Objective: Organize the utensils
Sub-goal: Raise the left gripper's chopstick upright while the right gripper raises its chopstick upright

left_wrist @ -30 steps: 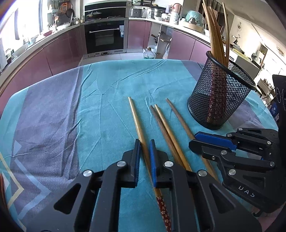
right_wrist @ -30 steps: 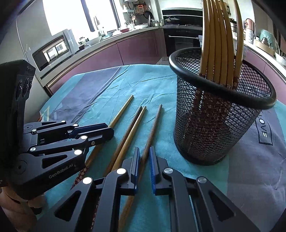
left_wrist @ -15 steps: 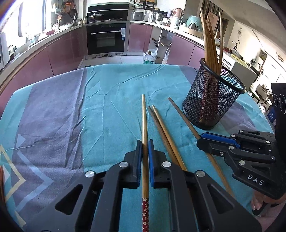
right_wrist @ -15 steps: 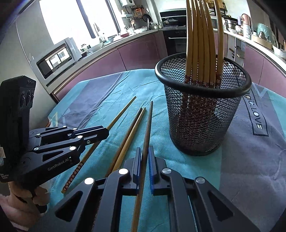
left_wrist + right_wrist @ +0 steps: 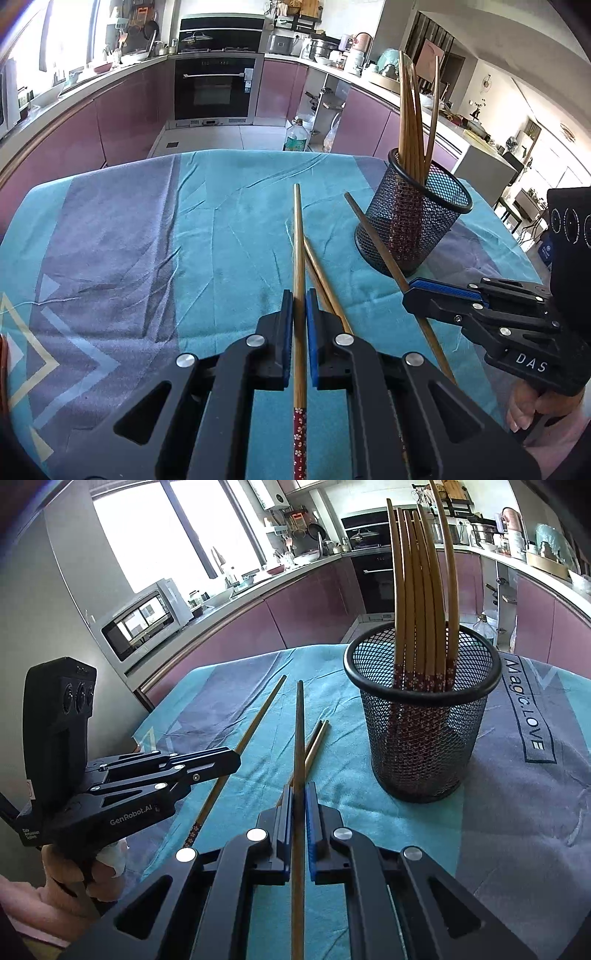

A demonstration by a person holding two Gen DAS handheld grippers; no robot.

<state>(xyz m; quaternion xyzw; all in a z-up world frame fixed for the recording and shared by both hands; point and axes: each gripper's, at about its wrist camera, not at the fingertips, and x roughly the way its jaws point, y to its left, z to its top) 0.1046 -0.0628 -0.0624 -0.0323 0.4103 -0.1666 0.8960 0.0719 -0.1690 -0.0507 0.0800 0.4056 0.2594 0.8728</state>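
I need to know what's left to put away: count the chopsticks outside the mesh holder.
4: one in the left gripper, one in the right gripper, and a pair lying together on the tablecloth between them. None look hidden.

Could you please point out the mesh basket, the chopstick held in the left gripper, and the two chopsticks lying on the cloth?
mesh basket [image 5: 421,698]: right wrist view, front of its black rim.
chopstick in the left gripper [image 5: 297,236]: left wrist view, bare shaft ahead of the jaws.
two loose chopsticks [image 5: 317,744]: right wrist view, near their far tips.

"DAS" on right hand-held gripper [image 5: 436,295], "GenRobot.AI" on left hand-held gripper [image 5: 218,762], "Magic LOVE" on tablecloth [image 5: 528,716]
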